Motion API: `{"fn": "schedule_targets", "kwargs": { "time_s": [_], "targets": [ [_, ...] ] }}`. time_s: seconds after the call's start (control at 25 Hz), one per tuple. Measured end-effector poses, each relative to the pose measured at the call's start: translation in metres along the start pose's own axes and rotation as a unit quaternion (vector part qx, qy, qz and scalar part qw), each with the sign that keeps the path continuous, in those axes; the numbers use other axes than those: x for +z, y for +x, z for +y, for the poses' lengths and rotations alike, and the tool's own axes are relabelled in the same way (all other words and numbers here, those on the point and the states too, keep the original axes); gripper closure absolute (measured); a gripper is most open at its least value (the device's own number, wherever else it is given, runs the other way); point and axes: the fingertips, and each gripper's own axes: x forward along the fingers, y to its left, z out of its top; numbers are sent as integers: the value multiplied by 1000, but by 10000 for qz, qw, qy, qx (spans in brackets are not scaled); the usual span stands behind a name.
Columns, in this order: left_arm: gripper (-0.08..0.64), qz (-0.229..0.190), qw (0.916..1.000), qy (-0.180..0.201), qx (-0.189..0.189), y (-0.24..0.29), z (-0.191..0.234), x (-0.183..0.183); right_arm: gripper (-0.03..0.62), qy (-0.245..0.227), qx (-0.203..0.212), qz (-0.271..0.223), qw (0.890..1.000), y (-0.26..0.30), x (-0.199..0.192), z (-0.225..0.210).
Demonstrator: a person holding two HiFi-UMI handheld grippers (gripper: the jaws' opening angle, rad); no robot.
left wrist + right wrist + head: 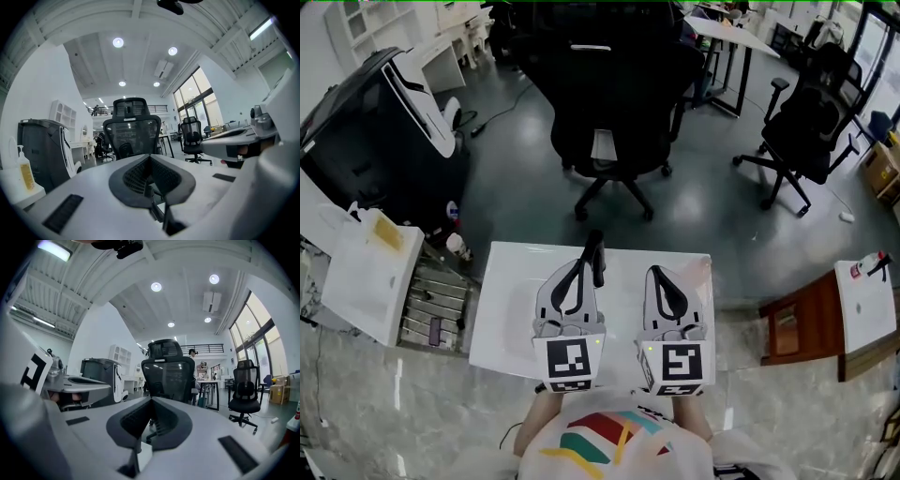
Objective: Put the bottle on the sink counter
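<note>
A grey office floor with black chairs was shown beyond a white table. The left gripper and right gripper were held over the table, each with its jaws closed together on nothing. The bottle, pale with a pump top and yellow label, was seen upright on the white sink counter at the left, well apart from both grippers.

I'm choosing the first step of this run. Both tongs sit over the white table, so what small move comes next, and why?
Probably swing the left gripper toward the yellow-labelled bottle, opening its tongs. It and the right gripper are shut and empty above the white table; the bottle stands off to the left.
</note>
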Motion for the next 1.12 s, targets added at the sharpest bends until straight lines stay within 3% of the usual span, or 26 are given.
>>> {"fn": "schedule_targets", "kwargs": {
  "time_s": [1.12],
  "targets": [
    [543,11,9999,73,-95,-3,-14,-2,581,-92,252,32,9996,-3,-4,14]
  ]
}}
